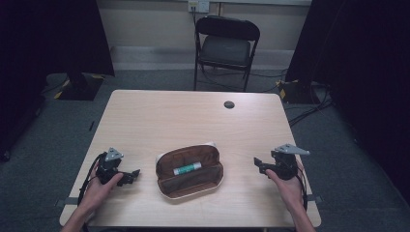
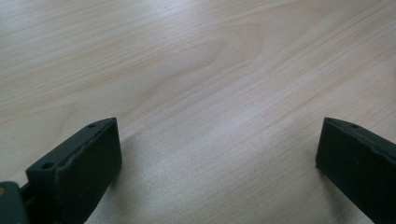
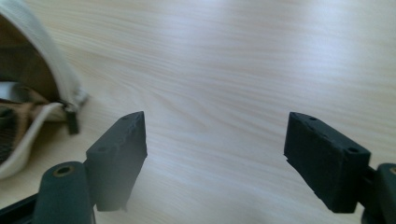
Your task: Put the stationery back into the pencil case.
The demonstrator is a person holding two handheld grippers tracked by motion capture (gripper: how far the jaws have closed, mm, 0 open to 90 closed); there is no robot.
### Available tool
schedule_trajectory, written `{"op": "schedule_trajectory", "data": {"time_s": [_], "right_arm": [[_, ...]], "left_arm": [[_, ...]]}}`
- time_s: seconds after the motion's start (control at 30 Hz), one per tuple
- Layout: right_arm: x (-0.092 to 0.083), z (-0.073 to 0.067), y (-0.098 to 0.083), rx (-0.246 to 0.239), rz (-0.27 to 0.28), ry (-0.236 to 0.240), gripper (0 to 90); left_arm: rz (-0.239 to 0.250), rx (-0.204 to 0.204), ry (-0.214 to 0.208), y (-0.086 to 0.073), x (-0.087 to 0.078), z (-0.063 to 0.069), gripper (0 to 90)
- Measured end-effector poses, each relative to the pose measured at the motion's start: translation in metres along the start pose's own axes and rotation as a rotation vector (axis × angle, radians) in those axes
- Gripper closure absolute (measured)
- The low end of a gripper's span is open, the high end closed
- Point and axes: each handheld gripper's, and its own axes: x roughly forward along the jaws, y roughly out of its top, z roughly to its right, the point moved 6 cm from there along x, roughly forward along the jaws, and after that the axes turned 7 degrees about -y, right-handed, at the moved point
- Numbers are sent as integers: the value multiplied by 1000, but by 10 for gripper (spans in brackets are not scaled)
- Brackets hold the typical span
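An open pencil case [image 1: 189, 171], white outside and brown inside, lies near the table's front middle, with a green and white tube [image 1: 187, 168] inside it. My left gripper [image 1: 131, 176] rests low on the table to the left of the case, jaws wide apart over bare wood [image 2: 219, 154]. On the other side, my right gripper [image 1: 259, 165] is also open, well apart from the case. The case's white edge and zip pull [image 3: 71, 120] appear at the left of the right gripper view, beside my right gripper [image 3: 215, 154].
The light wooden table [image 1: 193, 121] has a round dark cable hole [image 1: 229, 104] near its far edge. A black folding chair [image 1: 226, 48] stands beyond the table. Dark curtains hang on both sides, and cables lie on the floor at the right.
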Motion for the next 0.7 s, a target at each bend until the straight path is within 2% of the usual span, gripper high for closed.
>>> {"op": "schedule_trajectory", "data": {"time_s": [0.1, 0.23, 0.37, 0.43, 0.47, 0.53, 0.7], "right_arm": [[7, 8, -7, 15, -32, -19, 176], [19, 11, -20, -17, -96, -48, 171], [27, 15, -30, -15, -139, -66, 172], [30, 18, -34, 2, -163, -72, 158], [32, 20, -36, 6, -153, -82, 147], [32, 21, -38, -23, -143, -111, 140], [35, 21, -39, -19, -107, -123, 118]], "left_arm": [[0, 0, 0, 0, 0, 0, 0], [-3, 3, 0, 0, 0, 0, 0], [-3, 2, 1, 0, 0, 0, 0], [-3, 3, 1, 0, 0, 0, 0], [-3, 2, 1, 0, 0, 0, 0], [-3, 3, 1, 0, 0, 0, 0], [-3, 2, 1, 0, 0, 0, 0]]}}
